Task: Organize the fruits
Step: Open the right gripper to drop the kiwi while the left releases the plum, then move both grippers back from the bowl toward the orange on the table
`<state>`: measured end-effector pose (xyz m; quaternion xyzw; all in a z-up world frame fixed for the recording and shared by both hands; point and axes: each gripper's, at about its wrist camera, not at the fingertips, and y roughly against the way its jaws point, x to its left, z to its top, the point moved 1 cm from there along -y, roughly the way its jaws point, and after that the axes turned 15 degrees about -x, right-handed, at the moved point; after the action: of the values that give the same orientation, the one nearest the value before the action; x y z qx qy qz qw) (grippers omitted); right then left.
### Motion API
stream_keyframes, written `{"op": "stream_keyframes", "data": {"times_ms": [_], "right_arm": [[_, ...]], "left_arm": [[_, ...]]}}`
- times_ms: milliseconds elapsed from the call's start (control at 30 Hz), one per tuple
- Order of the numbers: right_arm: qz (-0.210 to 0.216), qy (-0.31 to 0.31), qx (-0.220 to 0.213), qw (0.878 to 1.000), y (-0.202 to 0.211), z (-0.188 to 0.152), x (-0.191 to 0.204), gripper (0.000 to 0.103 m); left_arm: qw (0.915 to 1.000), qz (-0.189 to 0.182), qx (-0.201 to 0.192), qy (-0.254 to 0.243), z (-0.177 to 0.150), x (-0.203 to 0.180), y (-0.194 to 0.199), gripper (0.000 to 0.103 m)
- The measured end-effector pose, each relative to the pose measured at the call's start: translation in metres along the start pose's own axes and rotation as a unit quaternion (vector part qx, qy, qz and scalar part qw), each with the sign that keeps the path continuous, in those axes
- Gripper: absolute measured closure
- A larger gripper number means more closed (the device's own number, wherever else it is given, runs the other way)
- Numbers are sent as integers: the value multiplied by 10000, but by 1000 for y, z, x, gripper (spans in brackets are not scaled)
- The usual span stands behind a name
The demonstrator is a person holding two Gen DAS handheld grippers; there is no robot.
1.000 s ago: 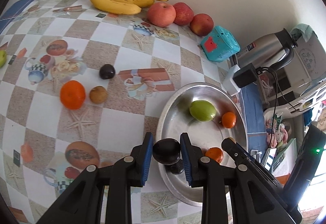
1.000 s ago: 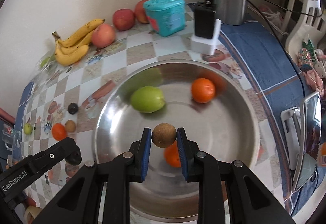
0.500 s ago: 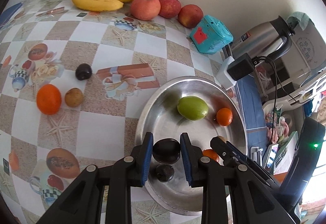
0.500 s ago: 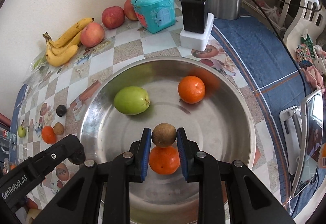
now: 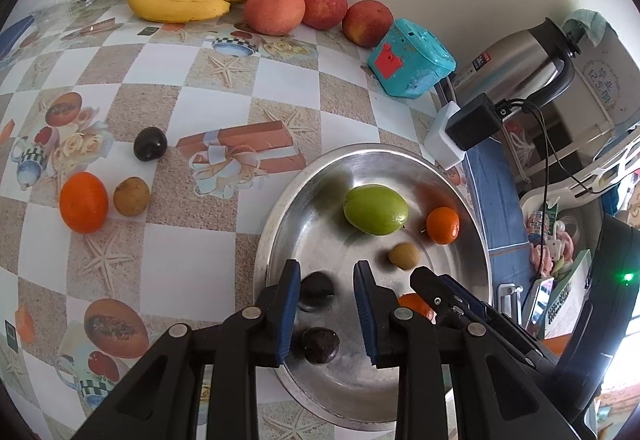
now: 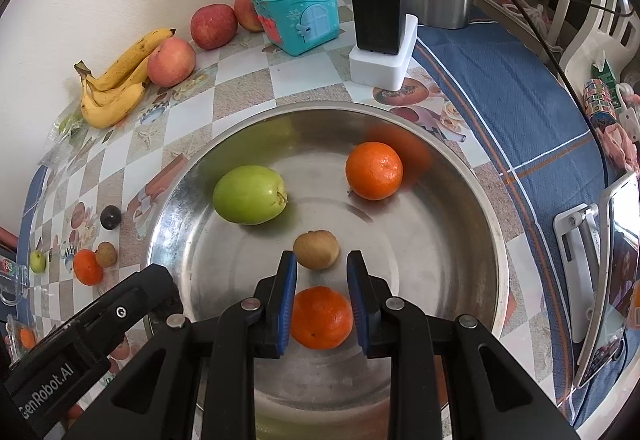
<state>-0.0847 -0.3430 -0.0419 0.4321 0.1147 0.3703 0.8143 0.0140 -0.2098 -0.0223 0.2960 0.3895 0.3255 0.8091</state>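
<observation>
left wrist: green fruit (image 5: 376, 210) long axis left-right in bowl (image 5: 280, 224).

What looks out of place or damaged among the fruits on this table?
Nothing is spilled or damaged. Only the turquoise house-shaped plastic box stands out: it sits right beside the red apples, yet it is no fruit.

Lettering showing legibly — "GenRobot.AI", in white, is running along the black body of the left gripper (image 6: 116, 324) as seen from the right wrist. A power symbol is showing on top of the black adapter (image 6: 378, 14). The kettle's red label (image 5: 482, 60) and rice cooker's characters (image 5: 604, 80) are staying unreadable.
</observation>
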Motion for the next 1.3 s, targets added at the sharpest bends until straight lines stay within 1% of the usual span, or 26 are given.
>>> {"op": "stream_keyframes", "data": {"times_ms": [67, 233, 333, 567, 700, 1000, 1067, 1233, 1300], "right_arm": [[-10, 1, 7, 10000, 1, 0, 0, 76], [-1, 17, -56, 10000, 6, 3, 2, 76], [16, 49, -85, 10000, 10, 4, 4, 76], [94, 121, -192, 9997, 26, 7, 10, 76], [127, 173, -273, 9994, 38, 8, 16, 76], [203, 347, -317, 9987, 49, 7, 29, 76], [223, 374, -291, 9986, 48, 6, 31, 76], [238, 407, -277, 9985, 47, 5, 34, 76], [232, 392, -262, 9986, 46, 4, 34, 76]], "left_arm": [[10000, -12, -4, 22, 1, 1, 1, 69], [10000, -21, -3, 30, 3, 2, 5, 69], [10000, 34, -17, 10, 7, 5, 9, 69], [9991, 406, -83, -34, 14, 18, 24, 69], [9978, 615, -236, -112, 19, 25, 36, 69], [9943, 933, -458, -224, 23, 36, 57, 68], [9942, 959, -446, -200, 23, 39, 57, 63], [9936, 1036, -421, -167, 23, 45, 57, 60], [9930, 1090, -424, -159, 23, 47, 57, 52]]}}
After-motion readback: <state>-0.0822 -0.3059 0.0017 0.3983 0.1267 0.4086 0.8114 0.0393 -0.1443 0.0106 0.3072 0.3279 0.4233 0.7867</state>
